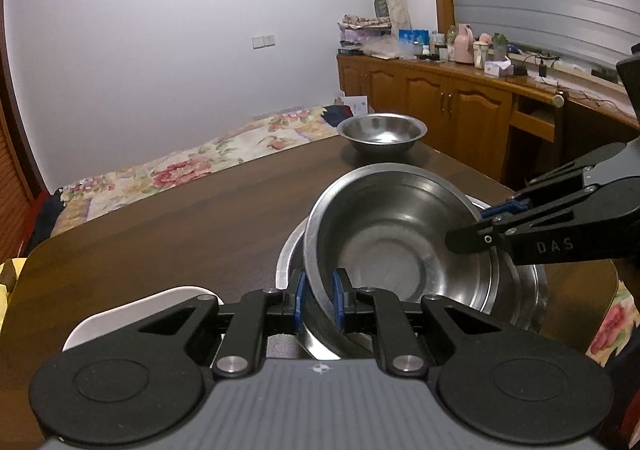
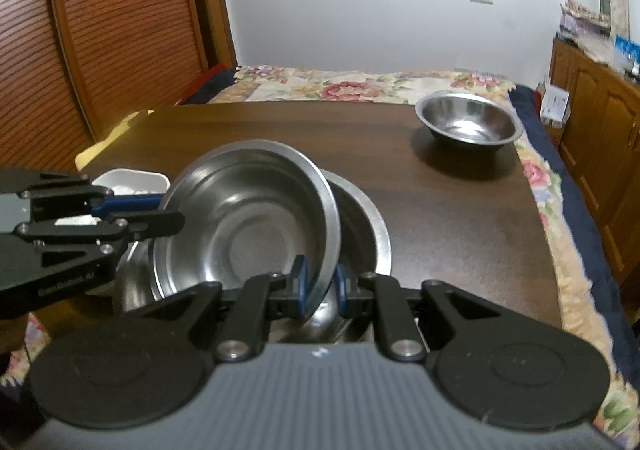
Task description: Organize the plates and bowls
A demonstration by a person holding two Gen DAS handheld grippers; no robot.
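Note:
A steel bowl (image 1: 392,234) (image 2: 248,205) is held tilted above a larger steel bowl (image 1: 528,290) (image 2: 368,226) on the dark wooden table (image 1: 180,217). My left gripper (image 1: 319,300) is shut on the near rim of the tilted bowl; it also shows in the right wrist view (image 2: 160,215). My right gripper (image 2: 320,290) is shut on the opposite rim; it shows in the left wrist view (image 1: 468,234). A third, smaller steel bowl (image 1: 382,131) (image 2: 468,123) stands alone at the table's far corner.
A white dish (image 1: 120,314) (image 2: 132,179) lies on the table beside the stacked bowls. A bed with a floral cover (image 1: 180,165) borders the table. Wooden cabinets (image 1: 440,101) with clutter on top stand along the wall.

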